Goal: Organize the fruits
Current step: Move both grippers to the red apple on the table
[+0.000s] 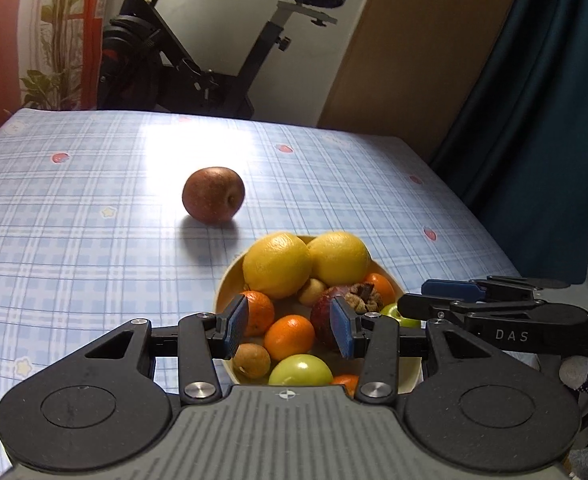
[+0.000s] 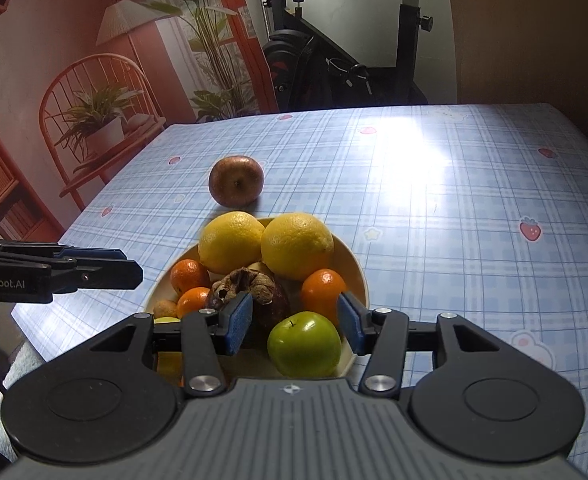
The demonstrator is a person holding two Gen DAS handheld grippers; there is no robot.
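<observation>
Left-wrist footage showed the left gripper (image 1: 290, 330) spread wide and holding nothing, poised over a cream bowl (image 1: 224, 280) heaped with two lemons (image 1: 276, 264), small oranges (image 1: 290, 336) and a green apple (image 1: 300, 370). Beside it the right gripper (image 2: 294, 324) hung equally wide and empty above the same bowl, near another green apple (image 2: 304, 344). Beyond the bowl's far rim, a reddish-brown apple (image 1: 213, 195) lay alone on the blue checked tablecloth (image 1: 74, 220).
</observation>
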